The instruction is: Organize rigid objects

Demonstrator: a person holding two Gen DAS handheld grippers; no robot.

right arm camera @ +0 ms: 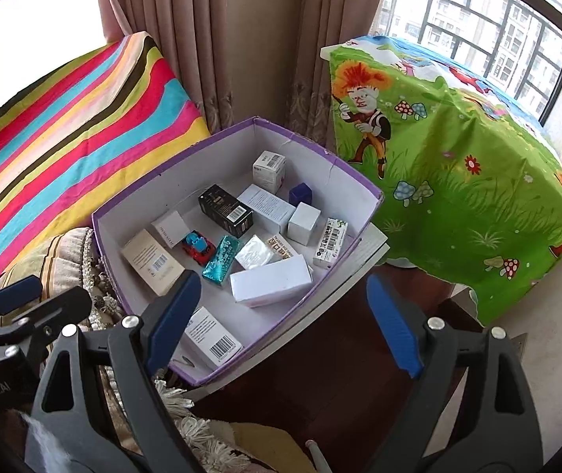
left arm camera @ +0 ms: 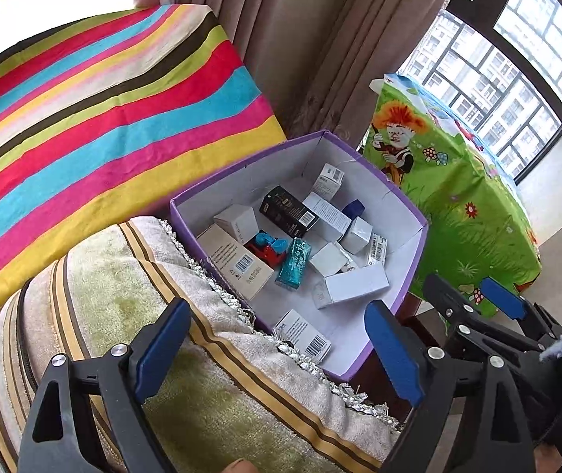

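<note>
A purple cardboard box (left arm camera: pixel 414 213) with a white inside holds several small cartons, a black carton (left arm camera: pixel 288 211), a teal packet (left arm camera: pixel 294 262) and a red and blue toy (left arm camera: pixel 267 248). The same box (right arm camera: pixel 371 193) shows in the right wrist view with the black carton (right arm camera: pixel 225 209), teal packet (right arm camera: pixel 221 258) and toy (right arm camera: pixel 198 246). My left gripper (left arm camera: pixel 277 351) is open and empty, above the near edge of the box. My right gripper (right arm camera: pixel 284 323) is open and empty, above the box's near right side. The right gripper (left arm camera: pixel 473 295) shows in the left view and the left gripper (right arm camera: pixel 28 295) in the right view.
A striped green and beige cushion (left arm camera: pixel 123 315) lies left of the box. A bright striped cloth (left arm camera: pixel 103 118) covers a surface behind it. A green cartoon cloth (right arm camera: pixel 458 181) drapes a table at right. Curtains (right arm camera: pixel 241 39) and windows stand behind. The box rests on a dark wood surface (right arm camera: pixel 320 374).
</note>
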